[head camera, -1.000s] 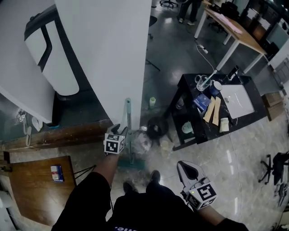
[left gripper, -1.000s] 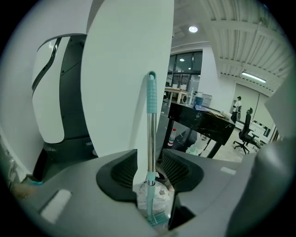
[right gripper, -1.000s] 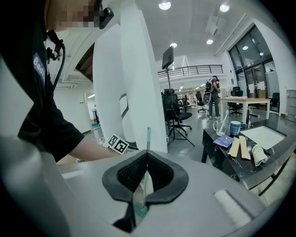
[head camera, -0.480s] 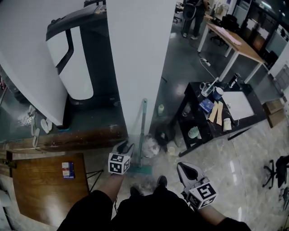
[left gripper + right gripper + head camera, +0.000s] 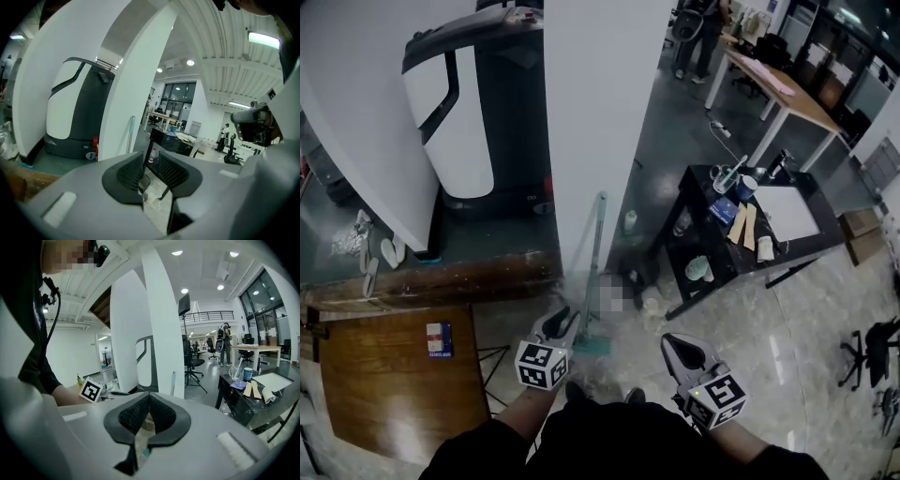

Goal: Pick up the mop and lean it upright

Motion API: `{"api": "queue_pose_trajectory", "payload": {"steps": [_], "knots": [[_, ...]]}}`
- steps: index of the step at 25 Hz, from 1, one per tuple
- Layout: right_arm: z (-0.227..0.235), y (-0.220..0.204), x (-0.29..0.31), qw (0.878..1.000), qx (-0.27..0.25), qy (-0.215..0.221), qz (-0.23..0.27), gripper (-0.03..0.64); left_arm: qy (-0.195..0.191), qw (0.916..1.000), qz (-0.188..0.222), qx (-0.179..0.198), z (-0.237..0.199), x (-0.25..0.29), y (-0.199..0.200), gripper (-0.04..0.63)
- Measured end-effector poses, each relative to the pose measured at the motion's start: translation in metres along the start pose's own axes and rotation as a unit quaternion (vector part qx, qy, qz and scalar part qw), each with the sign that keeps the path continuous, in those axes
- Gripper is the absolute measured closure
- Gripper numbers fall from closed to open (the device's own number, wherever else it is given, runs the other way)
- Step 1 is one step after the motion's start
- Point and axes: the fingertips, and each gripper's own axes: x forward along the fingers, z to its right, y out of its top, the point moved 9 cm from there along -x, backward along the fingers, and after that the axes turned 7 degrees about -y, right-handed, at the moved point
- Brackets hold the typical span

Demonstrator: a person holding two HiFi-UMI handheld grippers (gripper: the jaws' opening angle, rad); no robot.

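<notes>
**Mop parked, left tongs off it**

Mop (image 5: 593, 272) now stands near-upright on the floor. Its handle top leans on the edge of the white pillar (image 5: 600, 112), w/ the teal head down by the pillar's foot. The left gripper view shows it as a pale pole against that same pillar, well ahead of the tongs. The right gripper view shows it there too.

Change vs 1 s ago: the left tongs (image 5: 563, 320) were right up at the handle. Since then they've pulled back toward the person's body and now sit clear of the pole, w/ bare floor b/w them and it. Their jaws have just been closing in, but a gap is left and nothing sits in it. Only the floor & a leg of the black desk (image 5: 692, 183) show through, so they're parted & empty. The right tongs (image 5: 680, 349) hang low on the person's right, well apart from the mop. Their pads meet tip-to-tip, gripping nothing.

Meaning: the mop holds w/o support, so the lean looks done and the task is prob. at its end. One risk, as I judge it: the floor looks smooth, so the head could slide & the pole slip off the pillar edge.
</notes>
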Motion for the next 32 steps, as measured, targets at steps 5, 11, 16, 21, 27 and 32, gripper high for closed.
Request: {"api": "queue_pose_trajectory", "payload": {"steps": [5, 11, 16, 21, 27, 32], "knots": [[0.005, -0.002, -0.015, 0.999, 0.002, 0.027, 0.019, 0.611, 0.006, 0.9996, 0.028, -0.002, 0.045, -0.022, 0.009, 0.503], [0.031, -0.023, -0.052, 0.997, 0.014, 0.063, 0.043, 0.611, 0.032, 0.9982, 0.048, 0.015, 0.113, -0.038, 0.021, 0.573], [0.054, -0.047, -0.075, 0.993, 0.048, 0.099, 0.045, 0.612, 0.051, 0.9966, 0.061, 0.020, 0.172, -0.045, 0.025, 0.580], [0.064, -0.067, -0.086, 0.986, 0.069, 0.145, 0.040, 0.612, 0.068, 0.9949, 0.068, 0.030, 0.221, -0.058, 0.026, 0.580], [0.060, -0.085, -0.108, 0.979, 0.095, 0.177, 0.028, 0.612, 0.067, 0.9952, 0.060, 0.038, 0.269, -0.075, 0.027, 0.580], [0.037, -0.084, -0.124, 0.979, 0.080, 0.185, 0.038, 0.612, 0.049, 0.9939, 0.062, 0.077, 0.285, -0.087, 0.028, 0.580]]}}
